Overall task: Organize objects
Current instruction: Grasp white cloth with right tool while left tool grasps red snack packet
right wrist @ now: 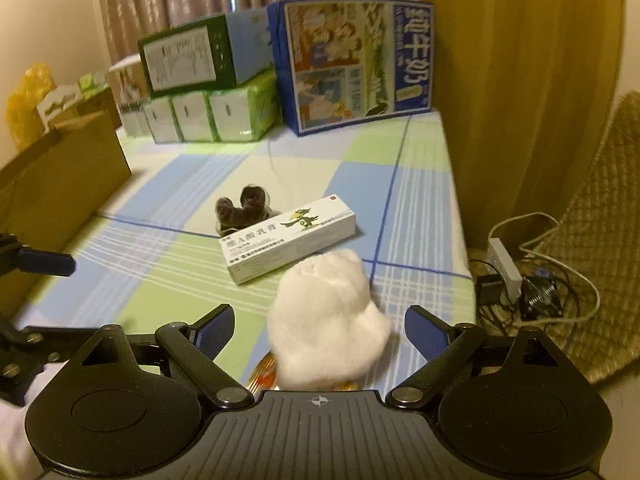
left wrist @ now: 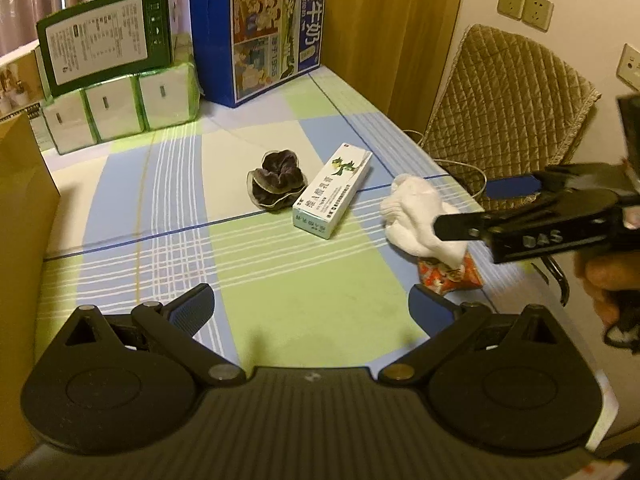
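In the left wrist view, the left gripper (left wrist: 310, 304) hangs spread and empty over the checked tablecloth (left wrist: 160, 200). The ointment box (left wrist: 333, 191) lies flat, its long axis diagonal; a dark scrunchie (left wrist: 276, 180) touches its left side, and a white sock (left wrist: 420, 220) lies to its right, partly over a red patterned packet (left wrist: 450, 276).

In the right wrist view, the right gripper (right wrist: 320, 332) brackets the sock (right wrist: 326, 320) with its fingers wide, not yet pinching. Nothing looks sorted yet.

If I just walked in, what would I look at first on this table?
Probably the fluffy white sock, bunched up near the table's front edge between the open right tongs. Behind it lies a long white box, with a dark scrunchie beside that.
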The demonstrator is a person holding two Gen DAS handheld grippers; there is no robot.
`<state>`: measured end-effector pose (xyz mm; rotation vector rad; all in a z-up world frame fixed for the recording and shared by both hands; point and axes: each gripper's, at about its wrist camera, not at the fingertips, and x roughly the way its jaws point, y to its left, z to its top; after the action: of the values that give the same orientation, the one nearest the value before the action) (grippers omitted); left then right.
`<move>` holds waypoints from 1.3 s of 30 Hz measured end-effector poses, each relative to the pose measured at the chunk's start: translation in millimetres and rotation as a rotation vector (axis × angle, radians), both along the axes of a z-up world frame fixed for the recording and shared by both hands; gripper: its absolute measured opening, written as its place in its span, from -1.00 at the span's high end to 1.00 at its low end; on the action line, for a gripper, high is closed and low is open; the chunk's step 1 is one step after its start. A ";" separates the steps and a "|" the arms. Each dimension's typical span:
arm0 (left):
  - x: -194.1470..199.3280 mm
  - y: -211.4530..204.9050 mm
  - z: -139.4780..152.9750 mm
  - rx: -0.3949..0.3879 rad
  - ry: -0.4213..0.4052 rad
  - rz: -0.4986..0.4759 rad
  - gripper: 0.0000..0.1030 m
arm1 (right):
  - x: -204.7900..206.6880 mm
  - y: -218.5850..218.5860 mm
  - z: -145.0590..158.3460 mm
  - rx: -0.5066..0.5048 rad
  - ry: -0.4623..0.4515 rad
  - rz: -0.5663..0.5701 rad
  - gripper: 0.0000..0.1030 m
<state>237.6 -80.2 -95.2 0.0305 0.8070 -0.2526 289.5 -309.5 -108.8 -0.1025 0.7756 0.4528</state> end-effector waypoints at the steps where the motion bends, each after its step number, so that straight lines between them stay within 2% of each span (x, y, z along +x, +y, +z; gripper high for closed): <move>1: 2.9 0.9 -2.4 0.000 0.003 0.001 -0.97 | 7.1 3.0 -4.7 -0.006 0.007 0.011 -0.75; 4: 7.9 2.6 -6.4 -0.006 0.009 0.004 -0.97 | 23.0 9.5 -16.9 -0.026 0.031 0.034 -0.75; 6: 11.3 2.7 -8.8 -0.006 0.011 0.006 -0.97 | 30.8 10.8 -23.2 -0.023 0.053 0.035 -0.57; 8: 14.6 2.6 -11.5 -0.009 0.015 0.006 -0.97 | 36.4 10.0 -28.5 -0.024 0.074 0.016 -0.05; 11: 19.4 0.0 -15.0 -0.009 0.021 -0.001 -0.97 | 34.9 1.1 -25.5 0.029 0.078 -0.022 0.42; 14: 23.2 -3.9 -17.8 -0.010 0.026 -0.014 -0.97 | 26.0 -10.9 -15.4 0.029 0.051 -0.067 0.45; 18: 24.3 -6.3 -18.8 -0.021 0.028 -0.019 -0.97 | 6.7 -28.4 -16.1 -0.069 0.053 -0.139 0.45; 21: 22.1 -8.0 -18.8 -0.022 0.027 -0.029 -0.97 | -9.0 -33.1 -17.1 -0.084 0.061 -0.157 0.46; 23: 18.9 -8.4 -19.3 -0.017 0.027 -0.035 -0.97 | -18.1 -27.0 -16.0 -0.064 0.081 -0.134 0.46; 26: 14.5 -7.6 -20.8 -0.019 0.035 -0.042 -0.97 | -24.1 -18.2 -16.2 0.071 0.156 -0.066 0.47; 28: 11.9 -8.4 -22.3 -0.019 0.043 -0.053 -0.97 | -25.7 -17.4 -14.3 0.120 0.162 -0.082 0.47; 34: 12.9 -25.0 -31.6 -0.035 0.062 -0.086 -0.94 | -32.0 -36.9 -8.8 0.122 0.136 -0.201 0.47; 39: 18.1 -51.2 -42.8 -0.059 0.043 -0.094 -0.61 | -39.3 -54.5 -8.7 0.120 0.136 -0.267 0.47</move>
<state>255.7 -131.3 -138.0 0.0074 0.8416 -0.3674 250.2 -364.0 -117.5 0.1440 0.8794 0.2534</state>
